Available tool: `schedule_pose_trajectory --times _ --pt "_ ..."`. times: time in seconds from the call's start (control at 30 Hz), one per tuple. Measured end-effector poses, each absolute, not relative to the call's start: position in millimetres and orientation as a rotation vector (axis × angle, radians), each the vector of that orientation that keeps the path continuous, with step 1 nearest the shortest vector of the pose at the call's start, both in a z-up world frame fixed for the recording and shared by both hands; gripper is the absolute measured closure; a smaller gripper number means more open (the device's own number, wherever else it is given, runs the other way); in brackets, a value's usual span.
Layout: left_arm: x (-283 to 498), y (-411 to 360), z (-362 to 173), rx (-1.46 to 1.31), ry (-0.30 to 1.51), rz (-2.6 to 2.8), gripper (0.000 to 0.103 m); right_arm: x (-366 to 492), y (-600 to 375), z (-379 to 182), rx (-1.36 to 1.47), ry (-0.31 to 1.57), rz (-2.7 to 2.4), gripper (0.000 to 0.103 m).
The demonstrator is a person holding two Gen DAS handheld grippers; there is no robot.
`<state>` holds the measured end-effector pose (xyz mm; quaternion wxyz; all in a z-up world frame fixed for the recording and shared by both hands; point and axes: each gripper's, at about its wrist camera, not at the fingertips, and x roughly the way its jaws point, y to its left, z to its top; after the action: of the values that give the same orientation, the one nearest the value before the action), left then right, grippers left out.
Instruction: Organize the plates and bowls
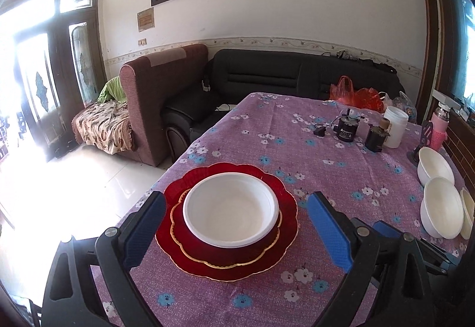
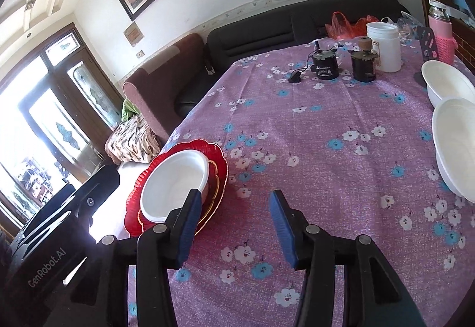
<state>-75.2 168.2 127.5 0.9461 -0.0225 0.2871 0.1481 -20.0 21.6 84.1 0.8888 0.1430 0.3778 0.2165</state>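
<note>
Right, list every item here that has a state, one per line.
Left gripper: open, empty.
Right gripper: open, empty.
White bowl: upright, empty, stacked on the plates.
Small red plate: on the large one.
Large red plate: flat on the tablecloth.
Two white bowls: upright, empty.
White jar: upright.

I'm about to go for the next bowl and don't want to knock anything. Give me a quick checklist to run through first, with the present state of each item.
1. Left gripper empty, fingers wide: ok.
2. Right gripper empty, fingers apart: ok.
3. Stacked bowl sits level inside the red plates: ok.
4. Stack well clear of the table edge: not ok, it sits close to that edge.
5. Two loose bowls upright and unobstructed: ok.
6. Cloth between the right gripper and those bowls is free of clutter: ok; the motors and jar stand farther back.
</note>
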Motion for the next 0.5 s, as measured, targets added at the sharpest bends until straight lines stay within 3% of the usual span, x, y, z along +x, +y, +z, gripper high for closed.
schedule_pose_trajectory --times 0.5 --pt "-85.0 128.0 138.2 0.032 0.573 0.277 0.007 -35.1 -38.7 92.2 0.391 0.732 0.398 0.049"
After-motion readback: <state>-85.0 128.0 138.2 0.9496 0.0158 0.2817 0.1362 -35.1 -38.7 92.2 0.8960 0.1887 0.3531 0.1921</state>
